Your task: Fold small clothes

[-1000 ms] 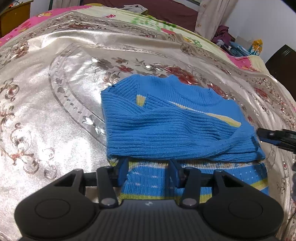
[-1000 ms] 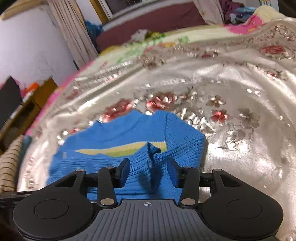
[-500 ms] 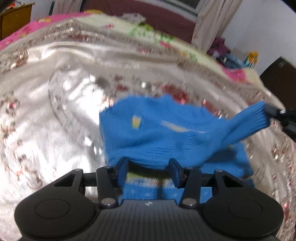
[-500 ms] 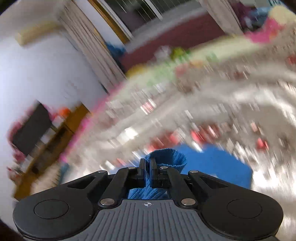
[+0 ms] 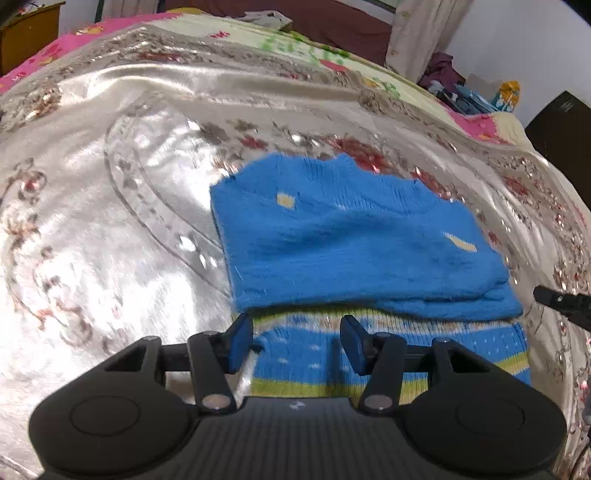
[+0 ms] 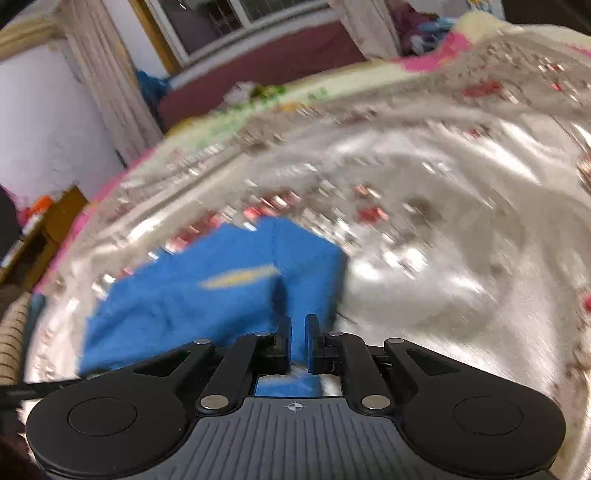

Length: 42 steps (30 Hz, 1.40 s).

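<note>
Where the silvery floral bedspread [image 5: 122, 221] covers the bed, I see the blue sweater [image 5: 351, 243] lying flat at its centre, its striped hem [image 5: 406, 369] toward six o'clock. A maroon wall base, curtains [image 6: 107, 85] and a window [image 6: 221, 22] sit at twelve; a wooden cabinet [image 6: 55, 221] stands at nine in the right view. A second ago the right sleeve lay crumpled at the sweater's side; half a second ago it was lifted; now it lies folded across the body. My right gripper [image 6: 297, 332] has just reopened slightly: its jaws stand a narrow gap apart, gripping nothing, angled down over the sweater's right edge. My left gripper [image 5: 295, 343] hangs half open above the hem, holding nothing.
</note>
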### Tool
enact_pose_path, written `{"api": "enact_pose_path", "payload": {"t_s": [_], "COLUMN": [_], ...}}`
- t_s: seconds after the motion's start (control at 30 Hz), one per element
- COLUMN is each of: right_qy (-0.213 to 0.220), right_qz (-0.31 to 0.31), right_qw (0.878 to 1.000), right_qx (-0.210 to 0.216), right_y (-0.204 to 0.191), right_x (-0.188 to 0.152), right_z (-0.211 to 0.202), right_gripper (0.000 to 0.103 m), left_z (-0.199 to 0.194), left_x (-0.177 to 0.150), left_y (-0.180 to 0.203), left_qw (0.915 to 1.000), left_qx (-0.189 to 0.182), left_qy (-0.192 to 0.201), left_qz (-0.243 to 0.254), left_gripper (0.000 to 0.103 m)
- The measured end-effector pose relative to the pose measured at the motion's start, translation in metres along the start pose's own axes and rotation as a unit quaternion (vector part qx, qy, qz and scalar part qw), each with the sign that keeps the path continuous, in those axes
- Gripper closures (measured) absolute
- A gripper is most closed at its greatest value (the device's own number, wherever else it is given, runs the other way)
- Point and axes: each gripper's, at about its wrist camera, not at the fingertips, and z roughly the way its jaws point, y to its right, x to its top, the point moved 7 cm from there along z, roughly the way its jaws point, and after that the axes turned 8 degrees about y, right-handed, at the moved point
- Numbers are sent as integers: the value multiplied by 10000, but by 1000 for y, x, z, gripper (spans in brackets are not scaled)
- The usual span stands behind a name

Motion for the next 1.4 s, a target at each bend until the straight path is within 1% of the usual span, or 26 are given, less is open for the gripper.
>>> {"api": "enact_pose_path", "payload": {"t_s": [0.1,0.17,0.2,0.23,0.27,0.3,0.37,0.47,0.57,0.6,0.63,0.67,0.7,0.73,0.83,0.9,0.97,1.0,1.07,1.17,1.23,1.27,1.4], "right_qy": [-71,-228,-329,-450,-593,-650,-595,-498,-365,-482,-701,-958,-990,-954,-776,-714,-784,-826,-905,-1072,-1108,-1125,-1203], "right_qz": [-364,-499,-576,-629,-606,-498,-303,-266,-259,-310,-386,-421,-379,-320,-200,-226,-218,-207,-156,62,212,290,461], "right_qw": [9989,9983,9978,9968,9948,9945,9960,9971,9982,9972,9949,9914,9908,9918,9956,9963,9959,9957,9950,9929,9920,9915,9891], "right_qx": [302,217,62,-218,-559,-653,-597,-504,-408,-486,-610,-792,-844,-789,-482,-426,-387,-379,-398,-504,-558,-582,-709], "right_y": [-37,-49,-48,-45,-37,-31,-28,-32,-34,-32,-31,-27,-25,-27,-41,-46,-47,-47,-45,-39,-34,-32,-26], "right_x": [0,-3,-9,-16,-23,-29,-31,-24,-21,-26,-31,-40,-43,-43,-39,-42,-53,-61,-74,-97,-109,-114,-131], "right_z": [17,38,49,60,68,71,65,48,30,30,35,39,39,34,9,-12,-36,-49,-75,-111,-132,-140,-158], "right_gripper": [92,92,92,92,92,92,92,89,88,85,81,81,81,80,79,79,75,72,71,69,64,60,56], "left_z": [-1,3,8,12,17,20,22,15,5,4,4,6,7,3,-16,-31,-48,-58,-73,-93,-103,-108,-118], "left_x": [16,24,27,26,24,20,12,7,4,0,-4,-7,-10,-12,-15,-19,-28,-36,-52,-80,-97,-105,-122], "left_y": [-4,-5,-6,-6,-8,-10,-14,-18,-20,-21,-20,-19,-18,-16,-10,-8,-7,-7,-9,-13,-14,-13,-8], "left_qw": [9994,9987,9986,9988,9989,9988,9984,9986,9986,9986,9986,9982,9978,9978,9989,9990,9991,9991,9988,9974,9961,9955,9952], "left_qx": [41,27,80,153,313,446,562,537,513,512,528,567,621,621,423,385,314,279,223,124,0,-49,-109], "left_qy": [254,372,376,333,237,136,-9,13,47,4,-77,-168,-236,-228,-218,-212,-237,-272,-403,-698,-879,-943,-968], "left_qz": [-210,-351,-363,-323,-238,-139,14,-25,-107,-103,-66,-11,55,73,32,107,169,193,176,88,-33,-84,-61], "left_gripper": [48,48,48,48,48,48,48,48,48,48,48,48,48,48,48,48,48,48,48,48,48,48,48]}}
